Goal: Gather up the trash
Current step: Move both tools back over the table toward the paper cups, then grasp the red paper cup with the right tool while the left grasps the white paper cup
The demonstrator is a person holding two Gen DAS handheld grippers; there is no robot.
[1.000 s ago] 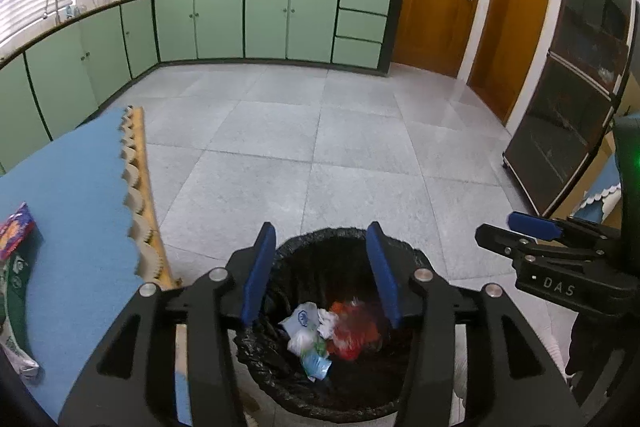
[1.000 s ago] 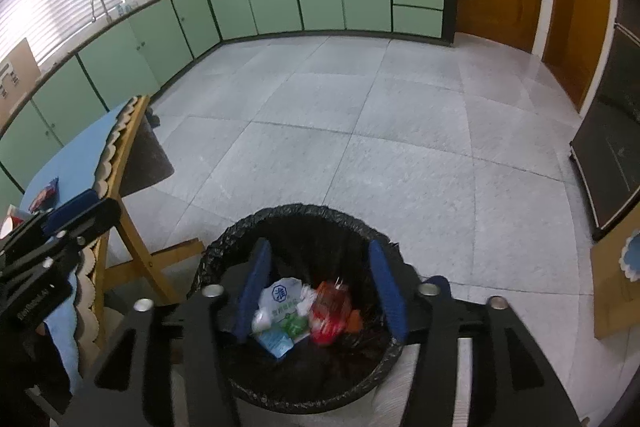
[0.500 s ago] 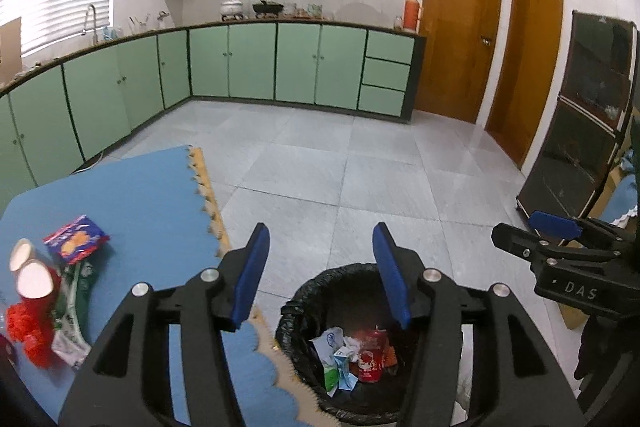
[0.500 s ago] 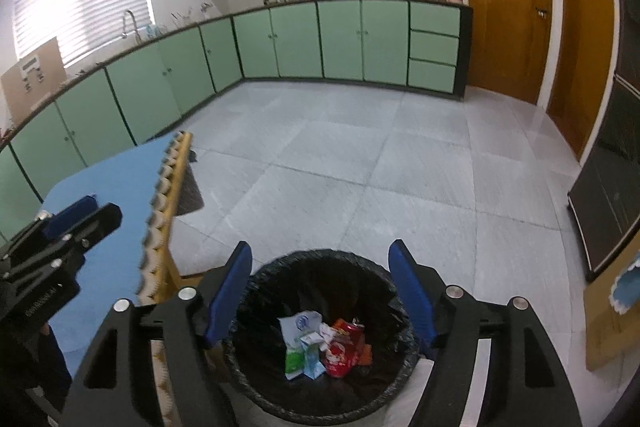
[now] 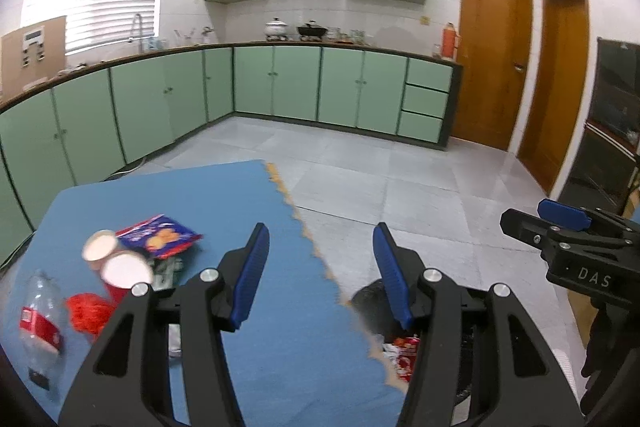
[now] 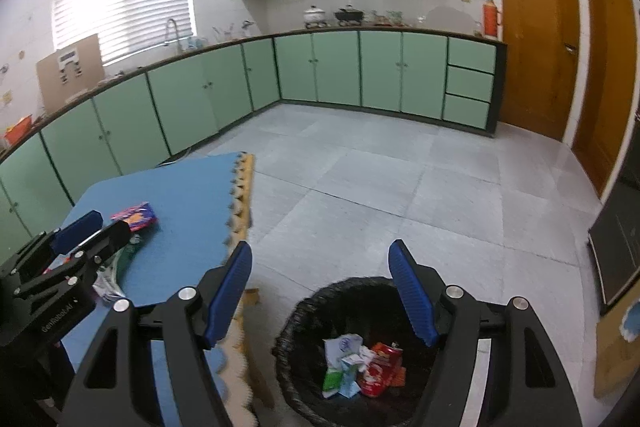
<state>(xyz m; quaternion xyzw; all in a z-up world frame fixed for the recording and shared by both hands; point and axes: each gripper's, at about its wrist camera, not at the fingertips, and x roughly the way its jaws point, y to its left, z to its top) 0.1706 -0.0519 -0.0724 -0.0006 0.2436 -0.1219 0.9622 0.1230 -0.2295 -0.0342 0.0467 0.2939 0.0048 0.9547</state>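
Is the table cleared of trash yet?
No: the left wrist view shows a snack bag, two cups and a plastic bottle lying on the blue table.

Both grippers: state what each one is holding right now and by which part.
Nothing is held. The left gripper and the right gripper both stand open with empty space between their blue pads; trash still lies on the blue table and in the bin.

Green cabinets (image 5: 168, 115) line the walls beside two wooden doors (image 5: 496, 55).
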